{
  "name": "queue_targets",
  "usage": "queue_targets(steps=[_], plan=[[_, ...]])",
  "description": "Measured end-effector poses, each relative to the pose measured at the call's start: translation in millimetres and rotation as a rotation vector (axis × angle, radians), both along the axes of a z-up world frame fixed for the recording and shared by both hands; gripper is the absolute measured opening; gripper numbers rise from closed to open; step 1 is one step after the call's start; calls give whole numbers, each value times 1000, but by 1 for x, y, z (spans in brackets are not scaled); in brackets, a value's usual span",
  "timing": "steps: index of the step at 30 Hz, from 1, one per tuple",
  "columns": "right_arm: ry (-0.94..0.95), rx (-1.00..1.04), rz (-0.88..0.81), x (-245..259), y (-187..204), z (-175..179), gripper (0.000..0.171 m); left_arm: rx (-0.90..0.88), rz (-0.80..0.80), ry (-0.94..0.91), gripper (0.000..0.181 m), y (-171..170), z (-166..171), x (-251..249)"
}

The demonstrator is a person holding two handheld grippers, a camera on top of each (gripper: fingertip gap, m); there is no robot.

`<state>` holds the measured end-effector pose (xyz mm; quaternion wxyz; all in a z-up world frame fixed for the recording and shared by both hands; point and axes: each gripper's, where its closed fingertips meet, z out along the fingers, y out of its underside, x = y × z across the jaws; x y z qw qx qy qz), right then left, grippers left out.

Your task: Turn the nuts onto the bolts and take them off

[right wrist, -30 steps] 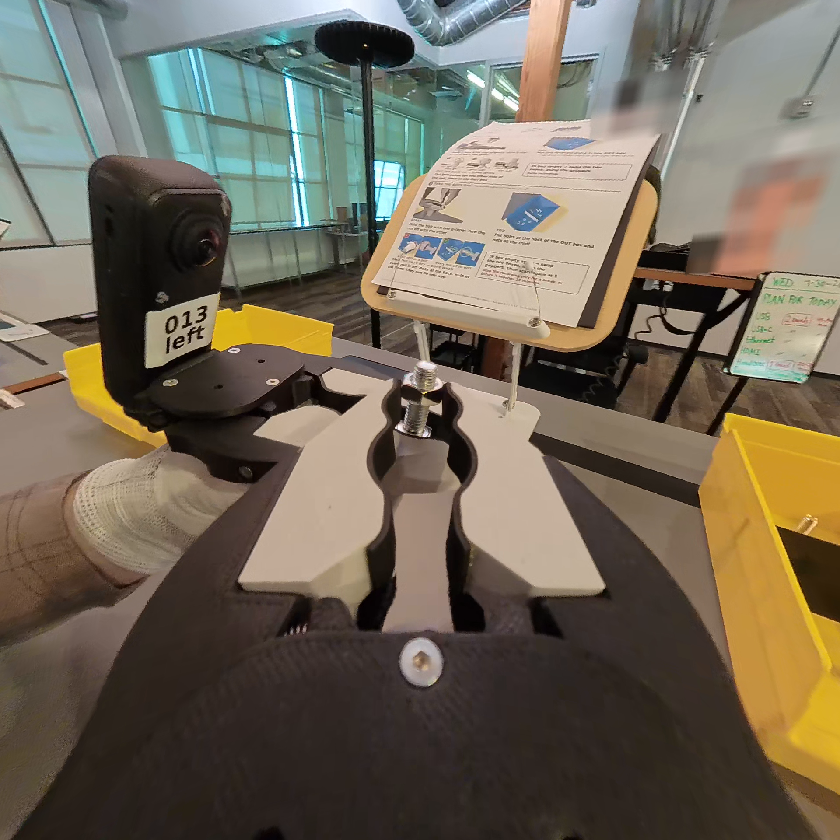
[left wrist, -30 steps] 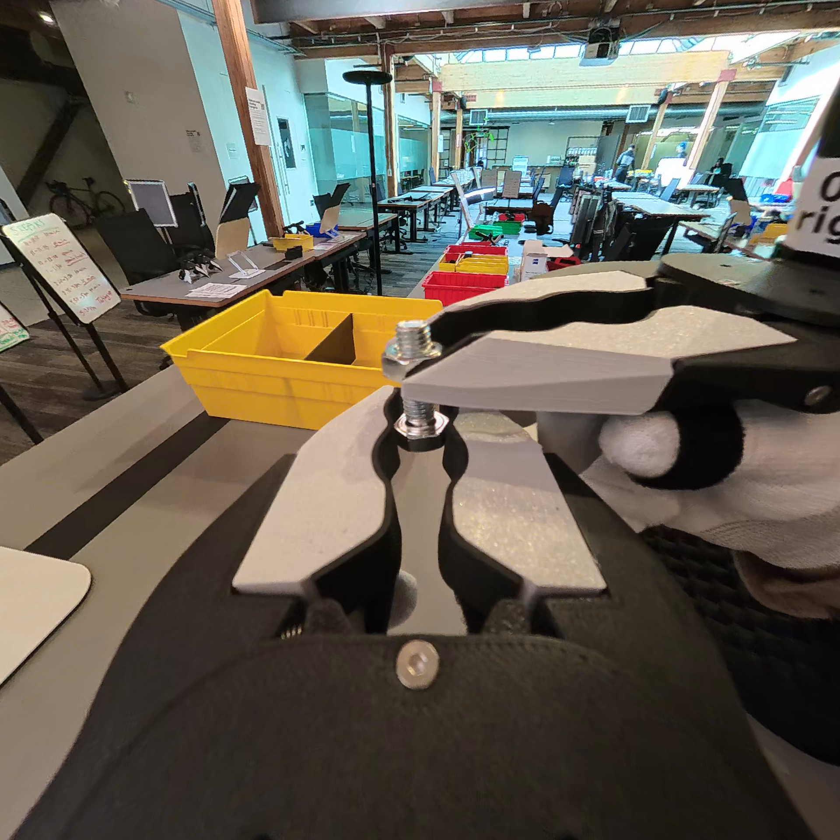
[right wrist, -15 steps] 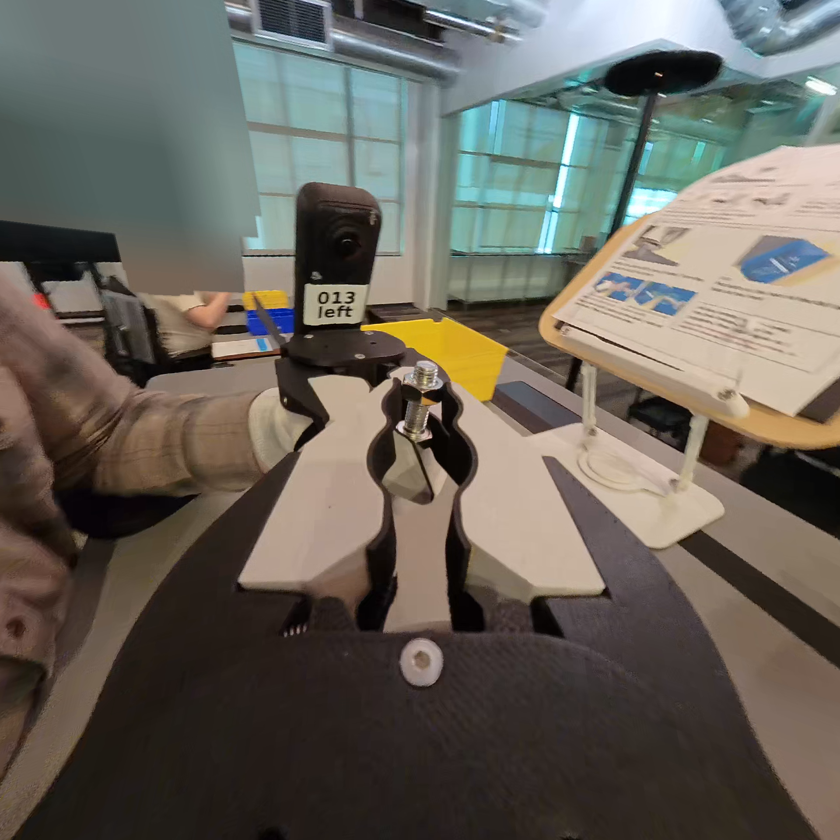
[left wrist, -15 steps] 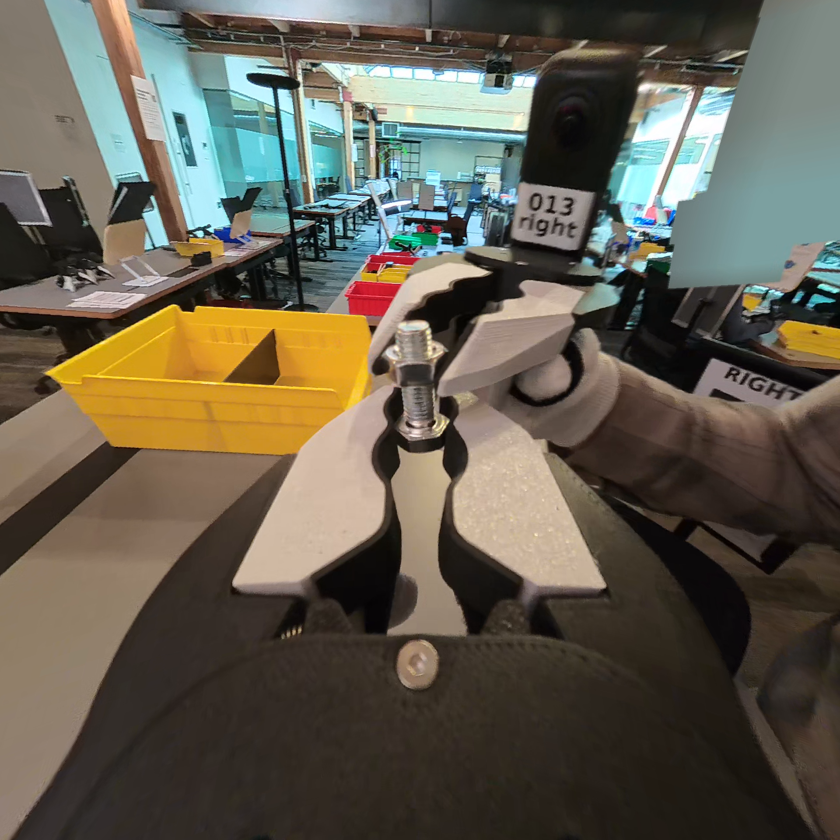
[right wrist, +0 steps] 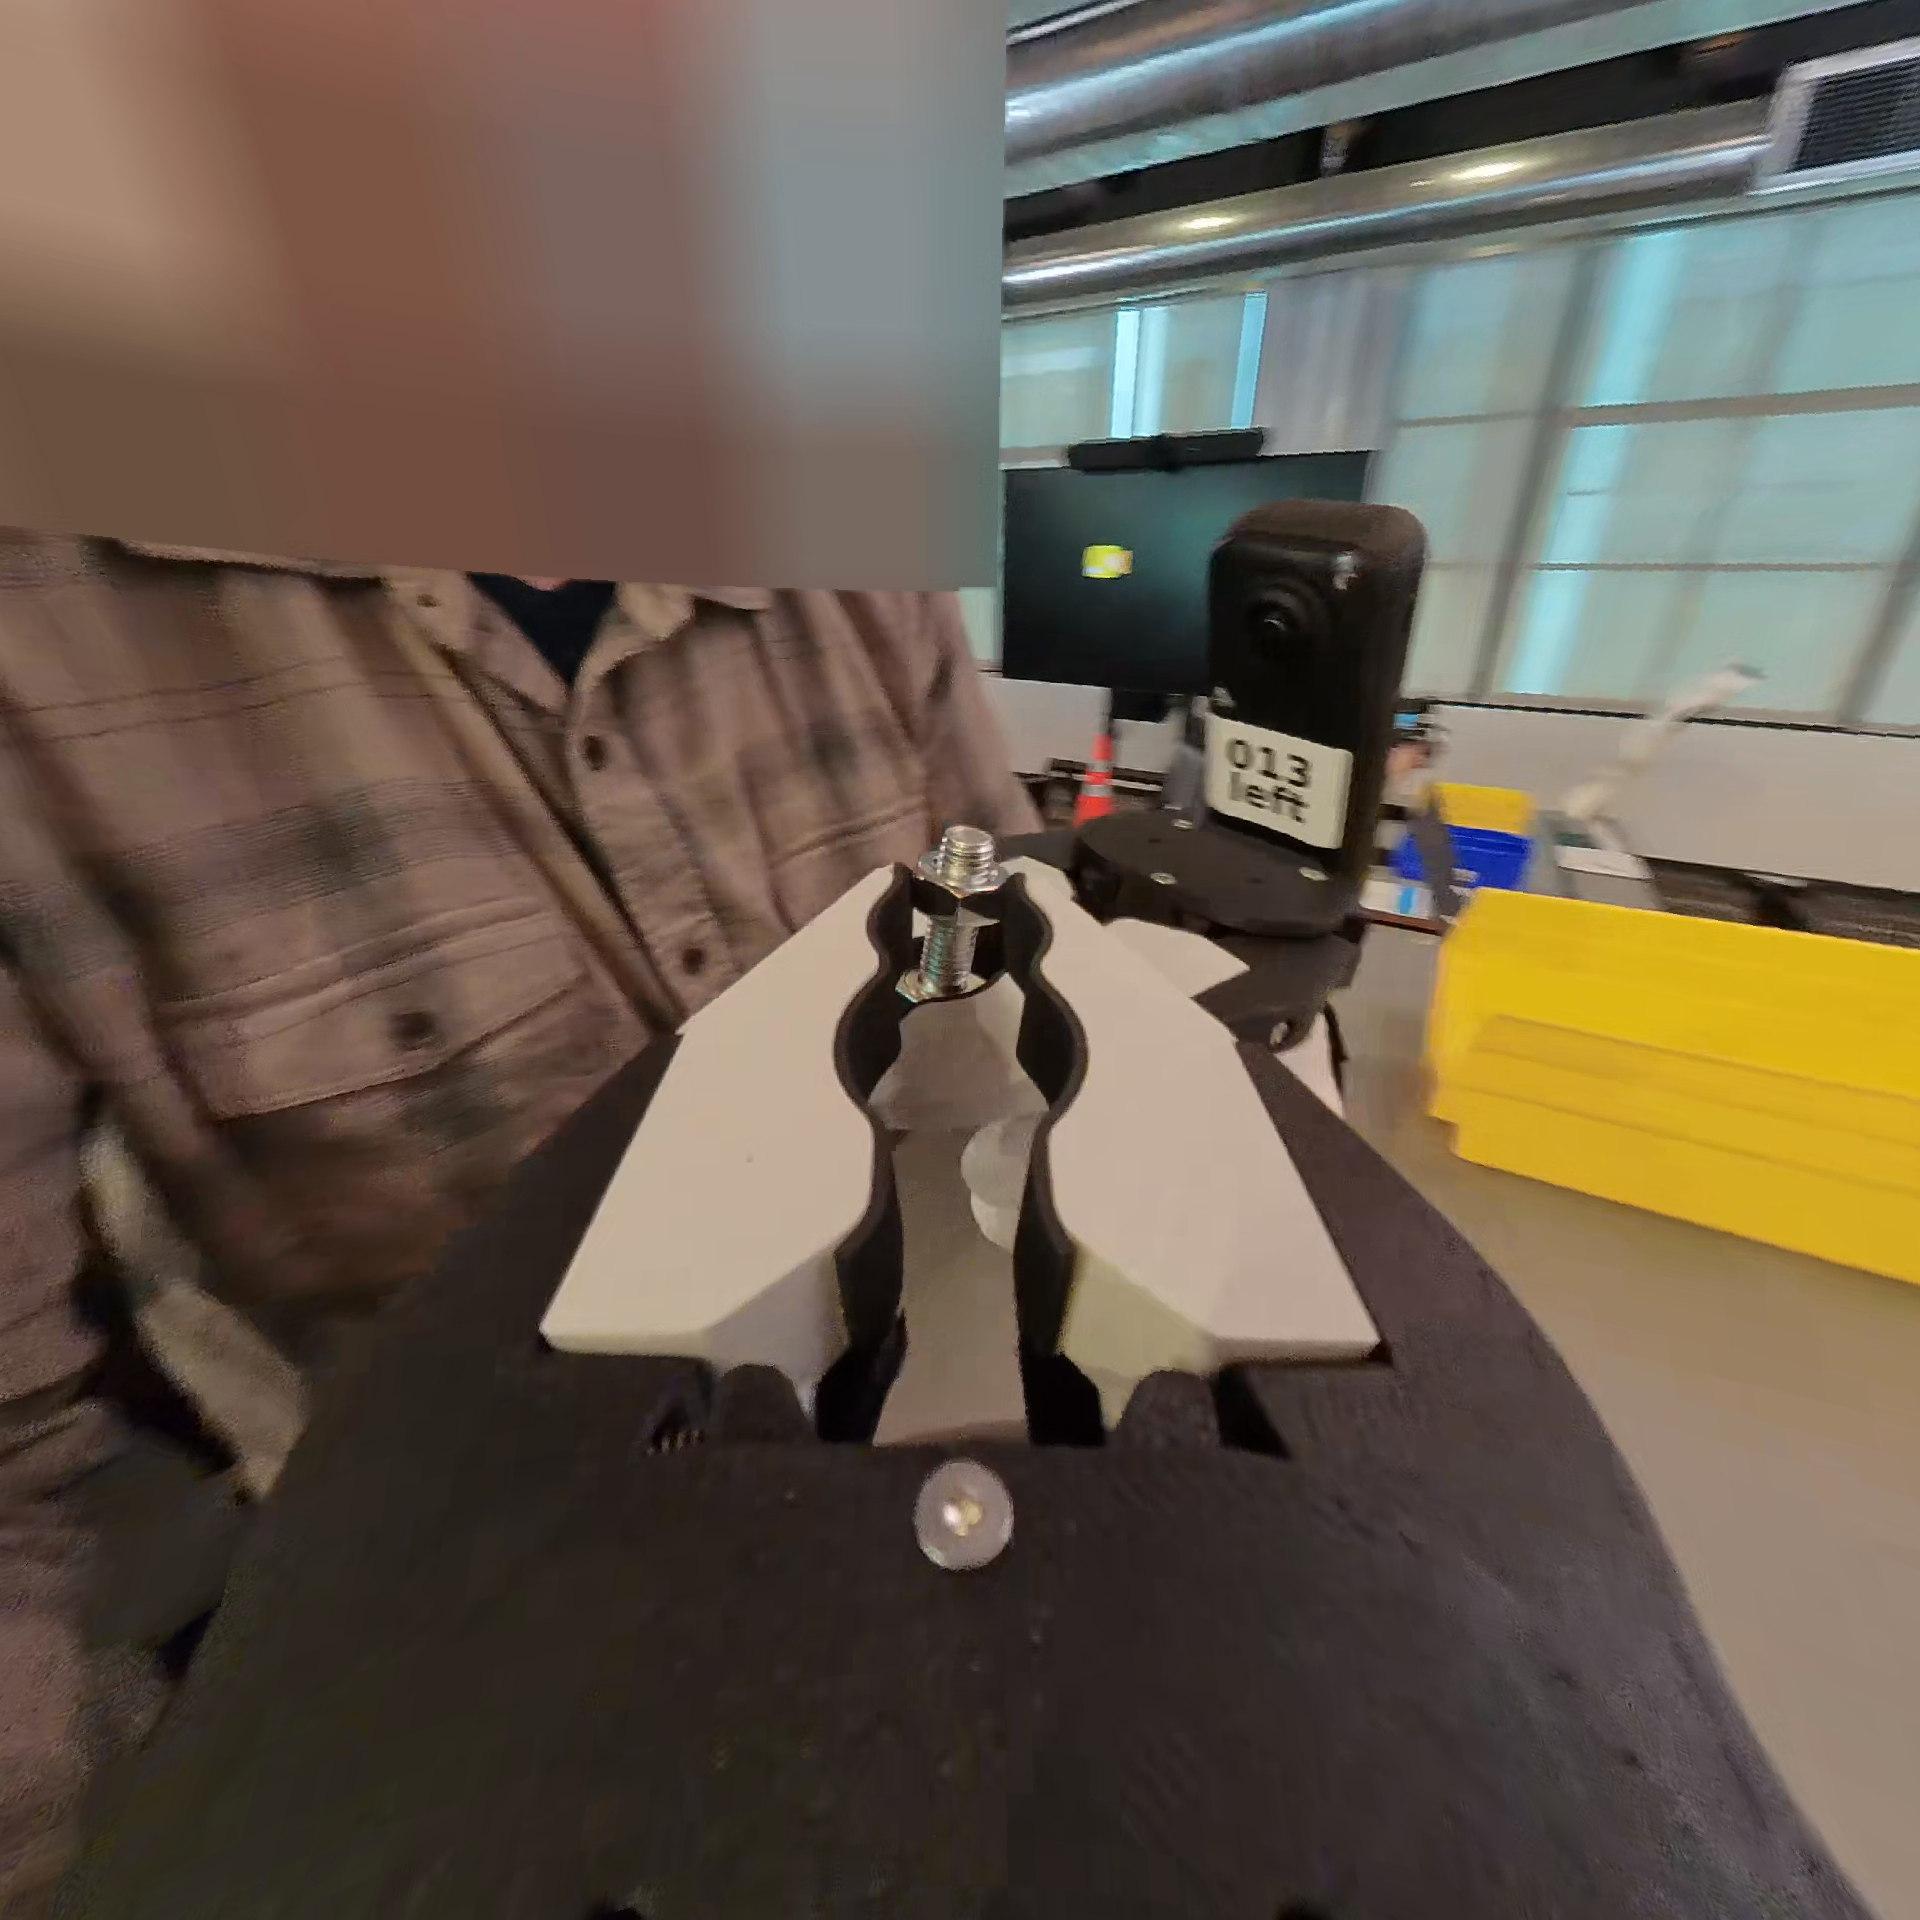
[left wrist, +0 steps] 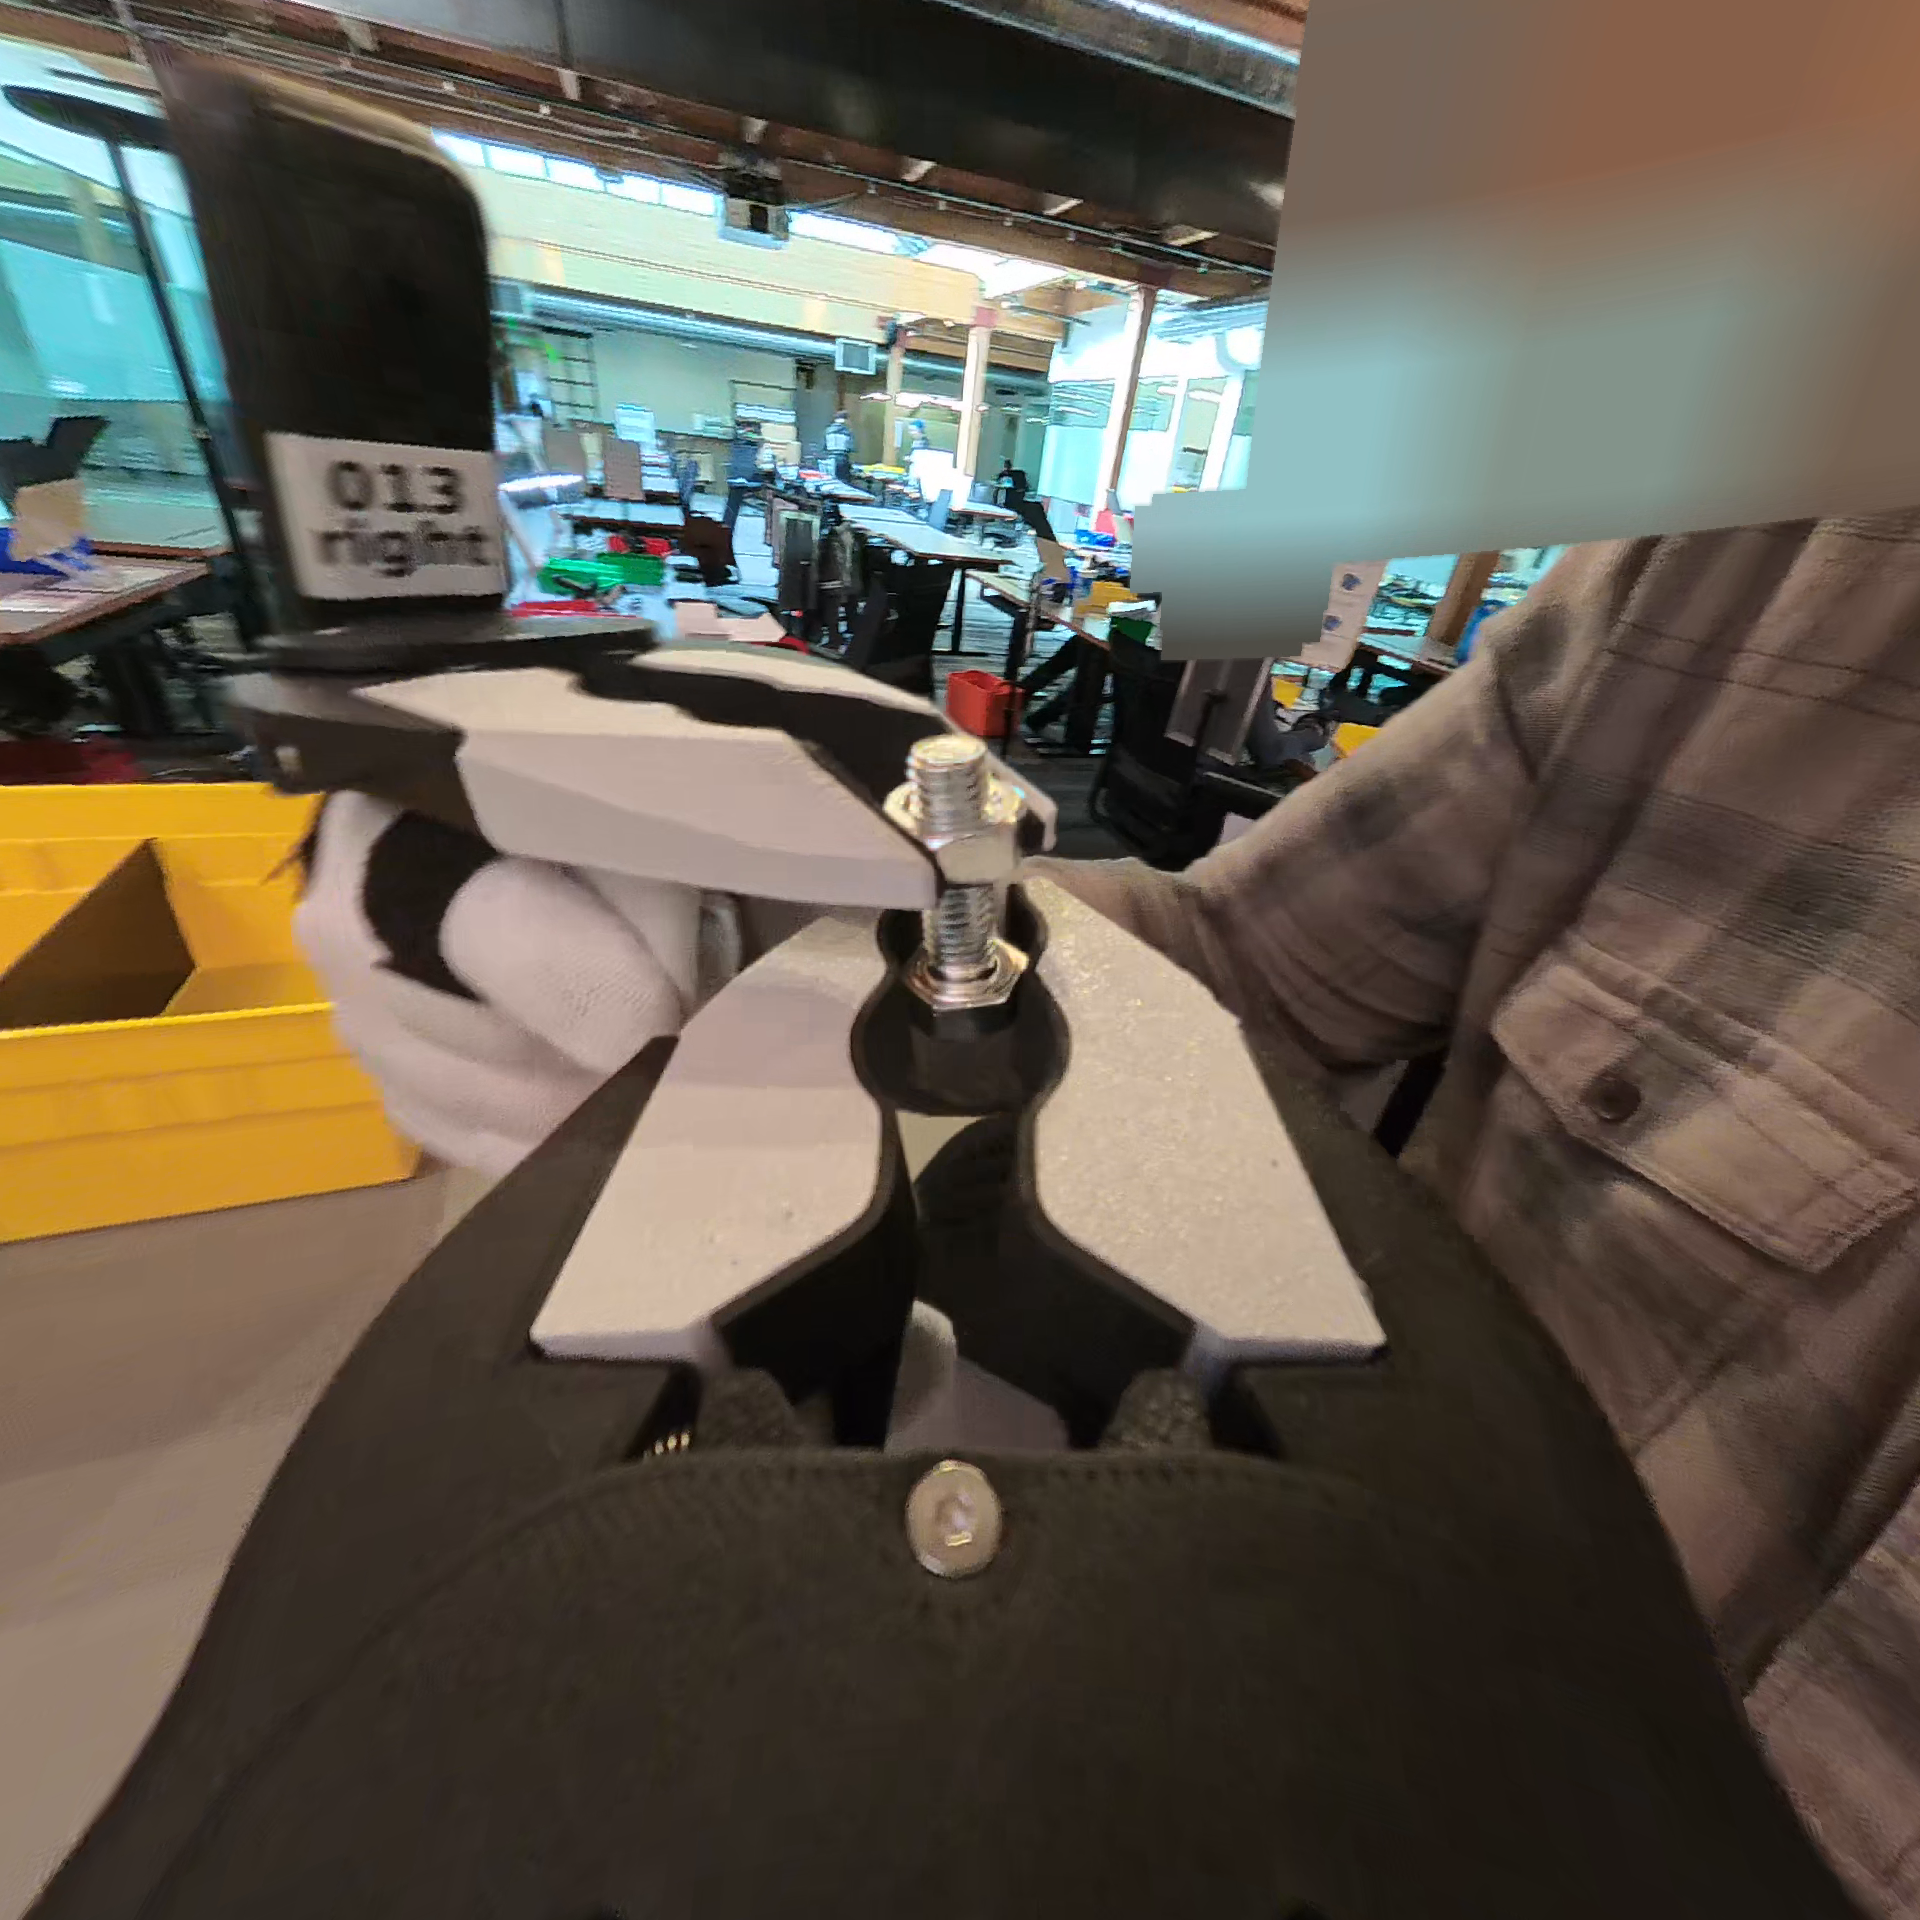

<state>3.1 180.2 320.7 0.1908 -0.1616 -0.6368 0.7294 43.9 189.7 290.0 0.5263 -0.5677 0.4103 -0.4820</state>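
Left gripper (left wrist: 961, 997) fingers clenched on upright bolt (left wrist: 958, 935) head, right gripper (right wrist: 956, 914) fingers grasping nut (left wrist: 961, 831) near tip

white label (left wrist: 390, 516) on black camera, left wrist view | white label (right wrist: 1276, 787) on black camera, right wrist view

My left gripper (left wrist: 961, 997) sits frame centre, bolt (left wrist: 958, 925) upright in it; my right gripper (left wrist: 971, 831) comes from upper left onto the nut (left wrist: 961, 840). Bin (left wrist: 156, 1049) at left edge.
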Motion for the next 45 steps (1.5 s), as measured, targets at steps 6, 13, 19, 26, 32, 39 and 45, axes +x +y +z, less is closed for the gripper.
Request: queue_targets(steps=[6, 13, 19, 26, 32, 39, 45], plan=[[13, 29, 310, 18, -21, 3, 16, -11, -116, -34, 16, -24, 5, 15], [61, 62, 479, 27, -34, 7, 16, -19, -195, -64, 15, -40, 9, 22], [75, 80, 490, 29, -36, 7, 16, -8, -204, -60, 15, -42, 10, 23], [81, 79, 358, 20, -31, 9, 24, 0, -144, -54, 15, -30, 11, 17], [54, 84, -21, 2, -14, 16, 46, 25, -7, -21, 16, -3, 7, -1], [-100, 70, -776, -30, 45, 2, 48, 35, 251, 20, 16, 44, -7, -24], [-163, 9, -1256, -34, 73, -22, 53, 58, 402, 66, 16, 71, -25, -37]])
